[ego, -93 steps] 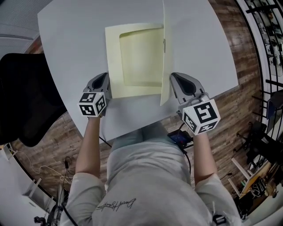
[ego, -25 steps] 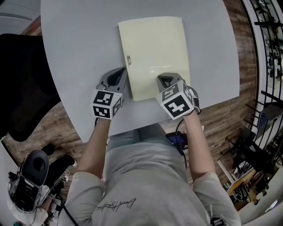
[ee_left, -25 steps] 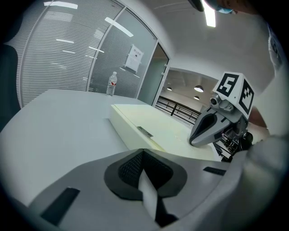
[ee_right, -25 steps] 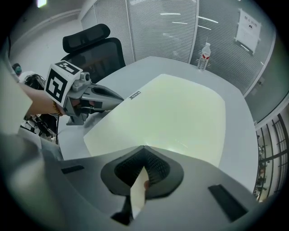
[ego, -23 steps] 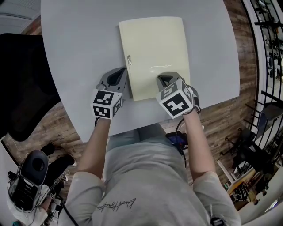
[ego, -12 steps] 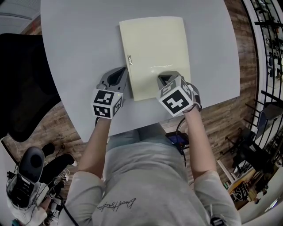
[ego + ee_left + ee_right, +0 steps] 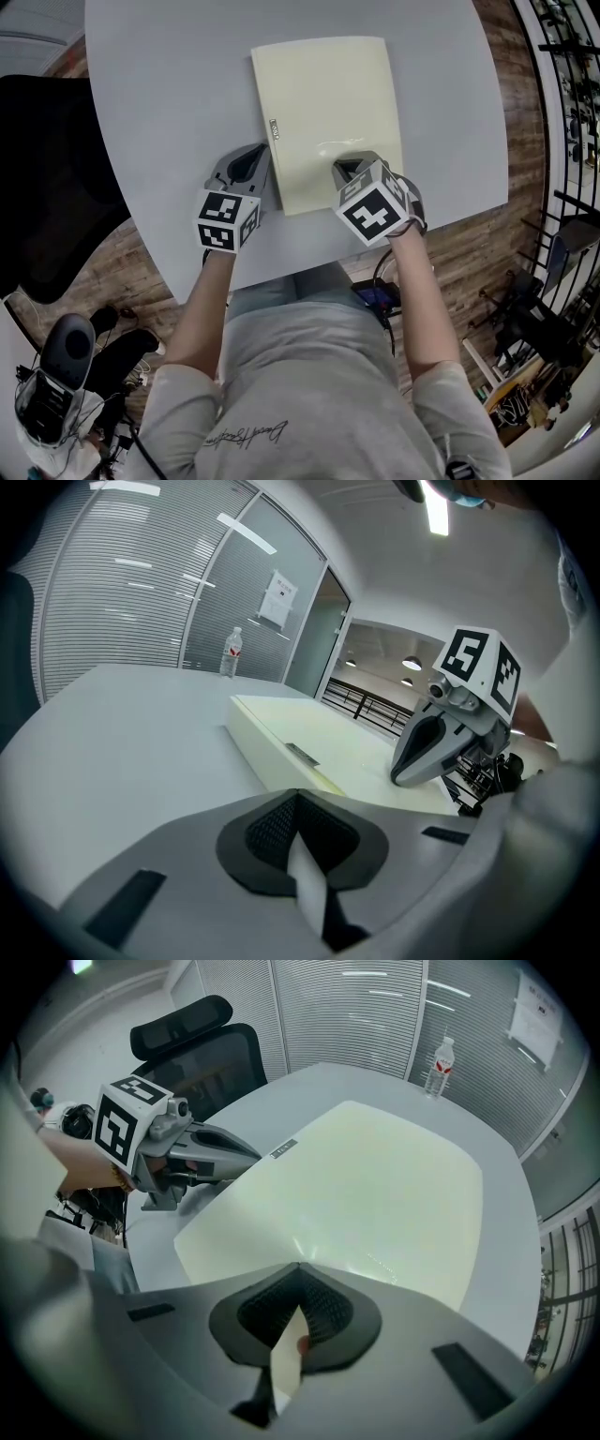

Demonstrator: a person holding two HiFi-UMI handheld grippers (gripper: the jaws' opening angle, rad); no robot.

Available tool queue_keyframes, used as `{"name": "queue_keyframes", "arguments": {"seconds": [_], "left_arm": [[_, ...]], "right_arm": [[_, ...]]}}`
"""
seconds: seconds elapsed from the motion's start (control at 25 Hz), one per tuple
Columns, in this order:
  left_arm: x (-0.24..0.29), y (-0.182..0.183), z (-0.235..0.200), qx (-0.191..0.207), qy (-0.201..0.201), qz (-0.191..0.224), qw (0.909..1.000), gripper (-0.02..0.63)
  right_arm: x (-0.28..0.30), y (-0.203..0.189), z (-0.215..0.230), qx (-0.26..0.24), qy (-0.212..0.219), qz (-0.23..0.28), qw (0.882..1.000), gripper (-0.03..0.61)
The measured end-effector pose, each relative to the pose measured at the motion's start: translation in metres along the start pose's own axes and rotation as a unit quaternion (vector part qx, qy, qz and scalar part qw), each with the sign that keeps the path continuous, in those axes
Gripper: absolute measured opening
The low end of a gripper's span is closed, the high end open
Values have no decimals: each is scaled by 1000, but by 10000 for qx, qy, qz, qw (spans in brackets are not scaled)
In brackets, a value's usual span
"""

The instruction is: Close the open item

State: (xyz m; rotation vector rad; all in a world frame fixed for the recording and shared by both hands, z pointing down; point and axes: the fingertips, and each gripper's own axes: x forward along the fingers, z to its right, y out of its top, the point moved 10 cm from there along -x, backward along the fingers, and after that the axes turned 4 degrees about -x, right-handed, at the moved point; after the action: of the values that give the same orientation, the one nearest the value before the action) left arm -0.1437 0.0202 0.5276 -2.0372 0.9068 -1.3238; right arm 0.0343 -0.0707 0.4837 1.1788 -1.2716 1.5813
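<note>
- Left gripper, jaws together and empty, sits on the table just beside the near left corner of the box.
- Right gripper, pinched closed on nothing, rests on the box's top by its near edge.
- The box lies mid-table with its top flat down, so closing looks done; only letting go seems left.

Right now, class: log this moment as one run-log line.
box: closed, flat on table | left gripper: shut, empty, beside box's left edge | right gripper: shut, empty, tip on box

We cannot read the tag on the box. The right gripper hides the box's lower right corner. The chair is cut off at the left edge.
</note>
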Motion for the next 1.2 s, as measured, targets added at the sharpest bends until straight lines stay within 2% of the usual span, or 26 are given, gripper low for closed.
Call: {"name": "queue_keyframes", "arguments": {"seconds": [0.36, 0.56, 0.72, 1.08, 1.2], "left_arm": [[10, 5, -12, 95, 3, -115, 9999, 8], [8, 7, -22, 160, 93, -203, 9996, 8], [0, 13, -23, 214, 169, -164, 9995, 8], [-20, 30, -13, 376, -1, -17, 9993, 8], [-27, 35, -2, 452, -124, 19, 9989, 8]], "right_arm": [[5, 5, 9, 172, 43, 209, 9996, 13], [2, 7, 12, 543, 95, 721, 9959, 14], [-2, -1, 13, 571, -59, 1142, 9918, 13], [-23, -16, 12, 1020, -509, 2021, 9727, 12], [-37, -24, 7, 980, -640, 2329, 9654, 12]]}}
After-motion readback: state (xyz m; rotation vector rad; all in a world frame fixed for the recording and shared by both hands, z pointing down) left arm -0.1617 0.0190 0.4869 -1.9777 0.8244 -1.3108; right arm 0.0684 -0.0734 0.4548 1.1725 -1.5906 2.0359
